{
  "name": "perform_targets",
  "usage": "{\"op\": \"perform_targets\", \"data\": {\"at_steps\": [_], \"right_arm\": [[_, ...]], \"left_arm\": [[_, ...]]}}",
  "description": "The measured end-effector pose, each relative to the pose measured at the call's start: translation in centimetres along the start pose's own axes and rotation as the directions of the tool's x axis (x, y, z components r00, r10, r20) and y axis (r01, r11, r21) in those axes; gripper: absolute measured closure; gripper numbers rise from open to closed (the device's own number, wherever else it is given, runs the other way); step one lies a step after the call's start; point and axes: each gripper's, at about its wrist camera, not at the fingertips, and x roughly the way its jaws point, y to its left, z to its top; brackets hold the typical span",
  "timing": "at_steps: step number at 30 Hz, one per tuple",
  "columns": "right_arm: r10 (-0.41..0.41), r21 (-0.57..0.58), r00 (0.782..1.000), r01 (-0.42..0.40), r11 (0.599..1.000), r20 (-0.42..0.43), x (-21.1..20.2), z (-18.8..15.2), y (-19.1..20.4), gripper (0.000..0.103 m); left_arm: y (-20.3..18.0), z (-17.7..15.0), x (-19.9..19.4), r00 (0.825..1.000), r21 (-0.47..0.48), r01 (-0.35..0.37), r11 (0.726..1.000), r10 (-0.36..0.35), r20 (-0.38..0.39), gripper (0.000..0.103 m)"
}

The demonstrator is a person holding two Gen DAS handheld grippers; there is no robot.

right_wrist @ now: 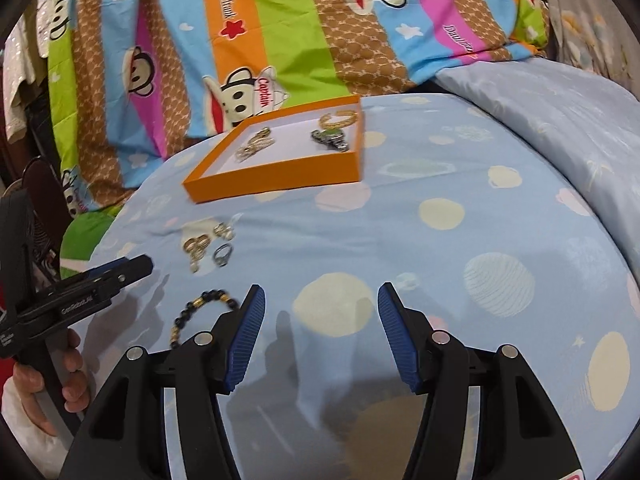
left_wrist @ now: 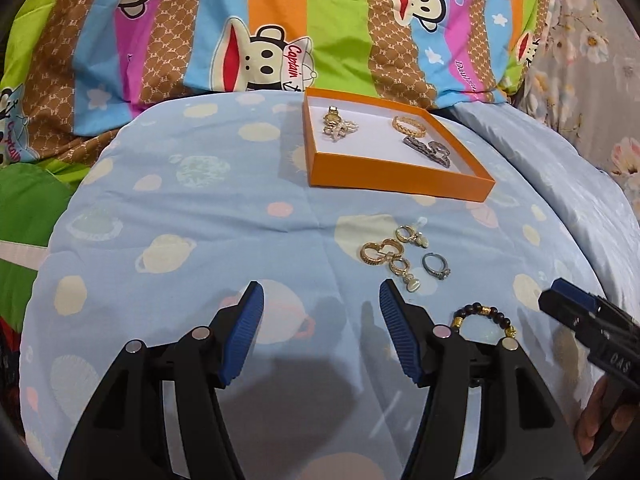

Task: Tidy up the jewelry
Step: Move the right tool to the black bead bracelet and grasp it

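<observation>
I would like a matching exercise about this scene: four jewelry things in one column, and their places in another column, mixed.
Things:
1. gold chain ring
2. silver ring
3. beaded bracelet
4. gold hoop earrings

Places:
A. on the blue cover, nearest the grippers
B. inside the orange box
C. on the cover, left part of the loose cluster
D. on the cover, right part of the loose cluster

Pairs: 1-B, 2-D, 3-A, 4-C

On my feeds I read "Captain" in red on the cartoon monkey's cap printed on the striped bedsheet (left_wrist: 280,20), partly legible script on its pink stripe, and small white lettering on the left gripper (right_wrist: 136,268), too blurred for me to read surely.
</observation>
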Motion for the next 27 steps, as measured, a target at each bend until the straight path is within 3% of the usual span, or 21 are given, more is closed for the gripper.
{"op": "perform_targets", "data": {"at_steps": [10, 15, 19, 22, 27], "right_arm": [[0.021, -0.079, 0.999, -0.025, 0.997, -0.047, 1.0, -0.4, 3.2, 0.048], [0.011, -0.117, 0.995, -0.023, 0.993, -0.099, 2.4, -0.5, 4.7, 0.065], [-0.018, -0.143, 0.993, 0.001, 0.990, -0.115, 2.9, -0.5, 5.3, 0.073], [-0.023, -0.131, 0.993, 0.007, 0.991, -0.115, 2.9, -0.5, 5.0, 0.092], [-0.027, -0.092, 0.995, 0.018, 0.996, -0.092, 2.4, -0.5, 4.2, 0.096]], "left_arm": [[1.5, 0.1, 0.4, 1.000, -0.070, 0.009, 0.998, -0.011, -0.023, 0.045], [1.3, 0.1, 0.5, 1.000, -0.058, 0.015, 0.998, -0.016, -0.026, 0.045], [1.1, 0.1, 0.7, 0.999, -0.051, 0.019, 0.999, -0.021, -0.034, 0.045], [1.0, 0.1, 0.7, 0.999, -0.048, 0.023, 0.999, -0.025, -0.040, 0.045], [0.6, 0.0, 0.7, 0.998, -0.031, 0.040, 0.999, -0.042, -0.047, 0.041]]}}
